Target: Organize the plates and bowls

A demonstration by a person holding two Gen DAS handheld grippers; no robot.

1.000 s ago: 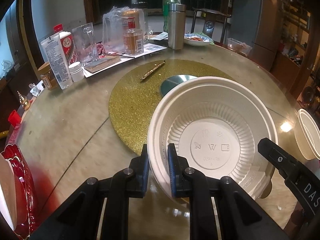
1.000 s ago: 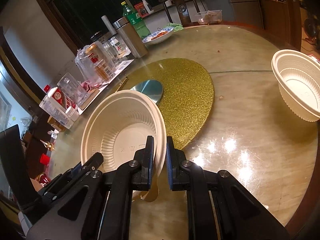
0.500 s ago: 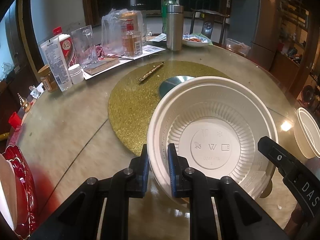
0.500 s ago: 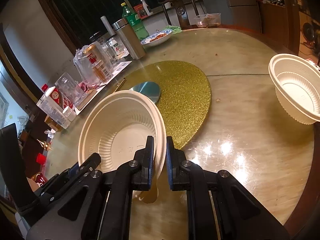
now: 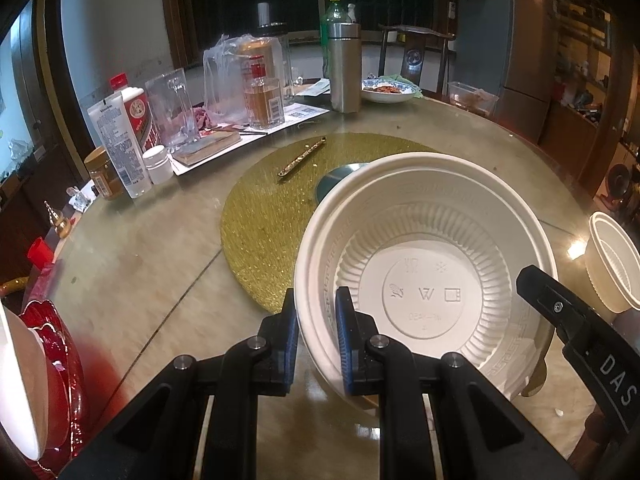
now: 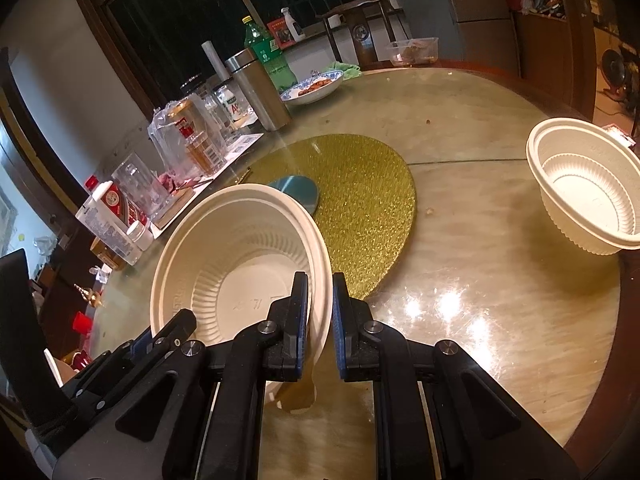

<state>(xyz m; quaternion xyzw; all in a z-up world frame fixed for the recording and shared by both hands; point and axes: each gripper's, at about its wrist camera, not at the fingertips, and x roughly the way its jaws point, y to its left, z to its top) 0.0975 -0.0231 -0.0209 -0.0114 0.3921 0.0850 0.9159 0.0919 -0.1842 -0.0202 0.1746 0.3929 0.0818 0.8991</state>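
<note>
White bowls (image 5: 424,280), two hand-held grippers (image 5: 316,332)

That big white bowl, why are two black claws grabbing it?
Both grippers are clamped on the rim of the big white bowl, the left gripper on one side, the right gripper on the other. The bowl sits near the gold mat on the round table. A second white bowl waits near the table's edge.

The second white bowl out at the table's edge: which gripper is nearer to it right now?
Right. The right gripper clamps the far-bowl side of the held bowl; the second bowl sits ahead to its right. The left gripper clamps the opposite rim.
</note>
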